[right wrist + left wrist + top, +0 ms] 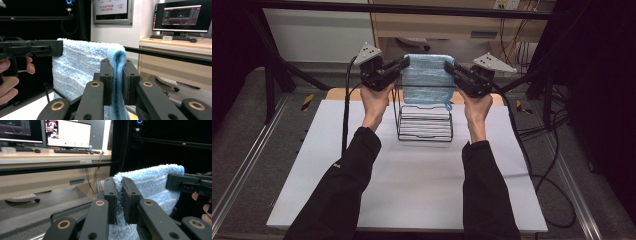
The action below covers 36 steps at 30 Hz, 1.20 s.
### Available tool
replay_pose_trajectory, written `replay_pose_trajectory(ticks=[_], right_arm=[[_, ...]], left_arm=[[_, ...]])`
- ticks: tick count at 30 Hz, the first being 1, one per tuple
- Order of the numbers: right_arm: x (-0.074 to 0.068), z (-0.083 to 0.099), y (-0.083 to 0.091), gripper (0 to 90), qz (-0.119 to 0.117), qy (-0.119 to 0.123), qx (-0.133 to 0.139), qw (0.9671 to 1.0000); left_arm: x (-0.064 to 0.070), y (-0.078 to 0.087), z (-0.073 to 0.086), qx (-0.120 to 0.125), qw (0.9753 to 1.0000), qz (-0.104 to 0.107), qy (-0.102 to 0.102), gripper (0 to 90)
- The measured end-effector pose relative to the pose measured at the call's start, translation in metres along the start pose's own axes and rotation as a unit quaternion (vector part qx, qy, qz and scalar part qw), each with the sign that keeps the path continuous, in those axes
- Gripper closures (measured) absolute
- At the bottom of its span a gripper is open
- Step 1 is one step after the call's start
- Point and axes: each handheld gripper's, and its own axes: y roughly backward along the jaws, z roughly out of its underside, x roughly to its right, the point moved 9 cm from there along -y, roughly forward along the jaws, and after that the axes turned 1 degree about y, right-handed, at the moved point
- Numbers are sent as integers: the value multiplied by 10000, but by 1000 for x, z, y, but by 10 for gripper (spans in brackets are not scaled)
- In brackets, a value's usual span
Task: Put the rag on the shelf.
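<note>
A light blue towel [427, 79] hangs stretched between my two grippers above a black wire rack [424, 122] at the far middle of the table. My left gripper [403, 64] is shut on the towel's upper left corner, with the fluffy cloth [150, 185] pinched between its jaws. My right gripper [448, 67] is shut on the upper right corner, where a fold of the towel [82, 67] runs down between its pads. Each gripper view shows the other gripper [190, 185] [37, 48] across the cloth. The towel's lower edge hides the rack's top.
The white table sheet [412, 180] lies open in front of the rack. A black frame bar [412, 9] crosses above the far edge. Cables [552, 150] trail off the right side. Desks with monitors [67, 133] stand beyond the table.
</note>
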Motion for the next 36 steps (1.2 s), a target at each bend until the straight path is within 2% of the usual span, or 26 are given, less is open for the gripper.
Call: replay_pose_trajectory(ticks=[5, 8, 15, 22, 30, 36], right_arm=[[-4, 5, 6, 809, -75, -4, -28, 10000], [-7, 7, 9, 807, -140, 4, -21, 9999], [-11, 7, 13, 805, -179, 51, 2, 9998], [-14, 13, 17, 801, -244, 19, -100, 9996], [-18, 19, 21, 799, -304, 81, -286, 9991], [-20, 27, 23, 797, -389, -15, -404, 9984]], left_arm=[[3, 6, 7, -69, 9999, 26, -92, 826], [6, 10, 8, 9, 10000, 85, -50, 826], [11, 17, 7, 22, 9997, 180, -136, 825], [12, 21, 16, -178, 9995, 252, -112, 819], [14, 26, 24, -295, 9988, 387, -90, 816], [17, 29, 30, -452, 9978, 466, -145, 812]])
